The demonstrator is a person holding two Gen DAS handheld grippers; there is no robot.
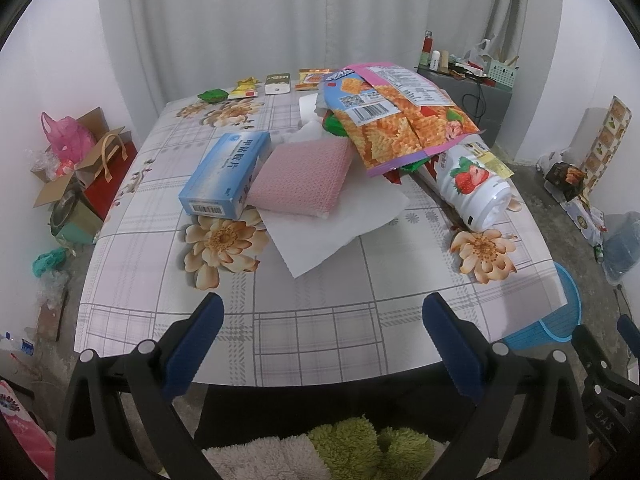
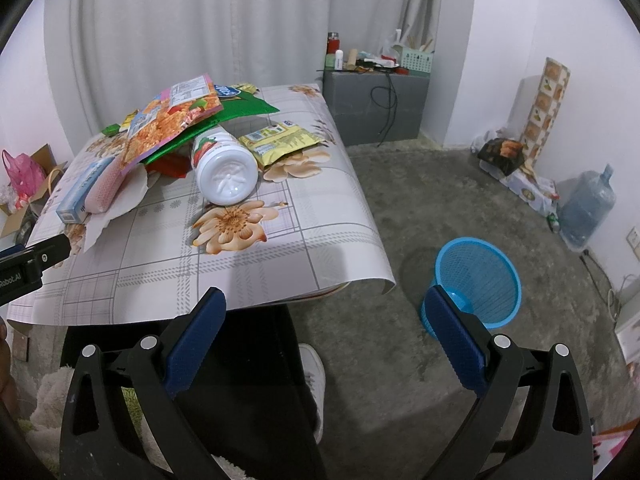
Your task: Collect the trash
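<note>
1. Left wrist view: the left gripper (image 1: 322, 344) hangs at the near edge of the table (image 1: 320, 332), jaws spread wide and holding nothing. The trash sits in a heap past mid-table — a blue box (image 1: 224, 174) leaning against a pink sponge (image 1: 302, 176), both on a white paper sheet (image 1: 340, 224), with an orange snack bag (image 1: 400, 120) draped over a strawberry bottle (image 1: 474, 184) lying on its side.

2. Handling, as I judge it: the box looks light and stiff, best pinched across its narrow faces; the bag is thin and slippery, so take it by a free edge; the paper is limp and may drag its load.

3. Right wrist view: the right gripper (image 2: 324, 340) is also wide open and empty, poised off the table's right corner above the floor. The bottle's round base faces it — smooth and apt to roll, so close on the body.

4. The blue bin (image 2: 478, 280) stands on open floor just right of the table; the drooping tablecloth edge (image 2: 360, 276) could snag a low pass.
</note>
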